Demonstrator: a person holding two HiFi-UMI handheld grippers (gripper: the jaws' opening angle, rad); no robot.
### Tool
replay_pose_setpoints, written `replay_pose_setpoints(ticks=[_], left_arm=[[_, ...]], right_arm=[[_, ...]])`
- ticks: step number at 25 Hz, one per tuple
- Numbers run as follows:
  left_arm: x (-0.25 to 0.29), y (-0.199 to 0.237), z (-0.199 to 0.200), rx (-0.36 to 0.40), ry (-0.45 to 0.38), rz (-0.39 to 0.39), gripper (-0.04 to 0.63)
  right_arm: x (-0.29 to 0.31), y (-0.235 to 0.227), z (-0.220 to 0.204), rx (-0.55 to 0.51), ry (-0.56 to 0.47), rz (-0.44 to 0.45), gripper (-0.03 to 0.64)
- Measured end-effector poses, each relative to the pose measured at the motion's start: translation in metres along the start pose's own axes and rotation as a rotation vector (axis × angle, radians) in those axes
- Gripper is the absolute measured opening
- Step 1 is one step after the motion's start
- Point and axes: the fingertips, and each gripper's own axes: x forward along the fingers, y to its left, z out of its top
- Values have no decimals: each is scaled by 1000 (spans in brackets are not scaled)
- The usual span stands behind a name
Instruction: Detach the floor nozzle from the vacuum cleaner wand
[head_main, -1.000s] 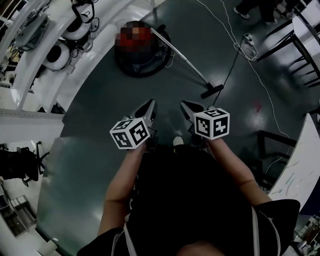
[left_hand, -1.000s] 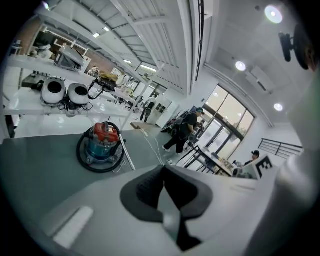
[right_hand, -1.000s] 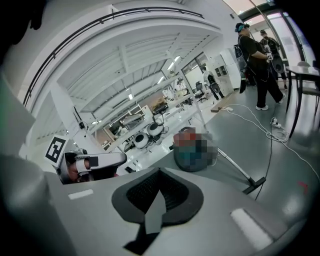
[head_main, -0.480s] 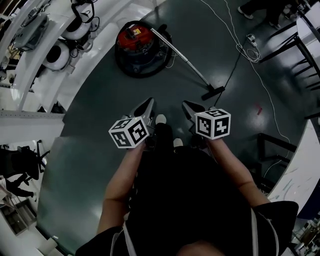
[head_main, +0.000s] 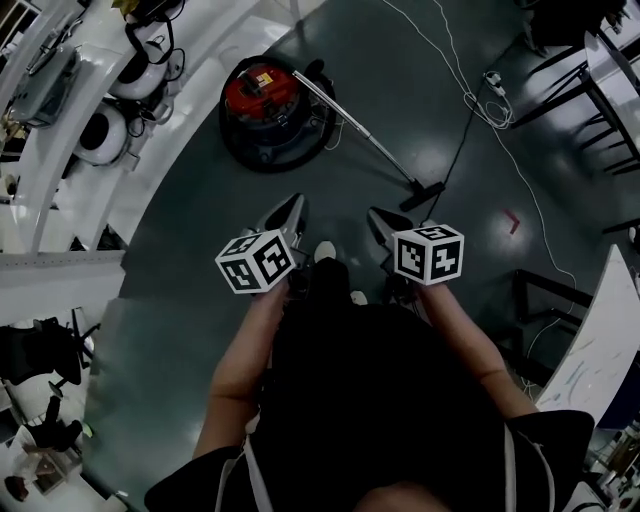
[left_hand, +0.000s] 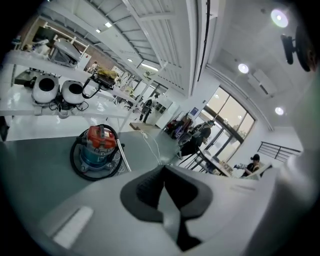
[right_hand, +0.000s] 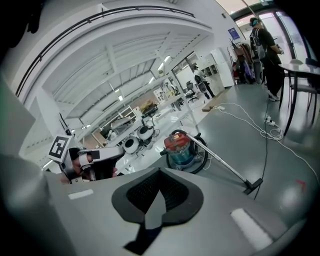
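Ahead on floor, nozzle (head_main: 424, 194): likely light, stiff plastic, on slick rigid wand (head_main: 360, 126). Best pinched at neck, wand braced above. Left gripper (head_main: 288, 208), right gripper (head_main: 379, 219): pressed together, empty.

The flat black floor nozzle (head_main: 423, 195) lies on the dark grey floor (head_main: 190, 240), still joined to the lower end of the slim silver metal wand (head_main: 360, 125). The wand slants up from it to the round vacuum cleaner canister (head_main: 262, 92). The canister, red on top and blue-green below, stands upright with a black hose (head_main: 240, 145) looped round its base.
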Motion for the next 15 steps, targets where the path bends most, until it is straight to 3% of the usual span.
replay_pose_setpoints(ticks=[15], left_arm=[[46, 54, 58, 5, 55, -38, 9]], right_arm=[[74, 5, 51, -9, 37, -33, -3]])
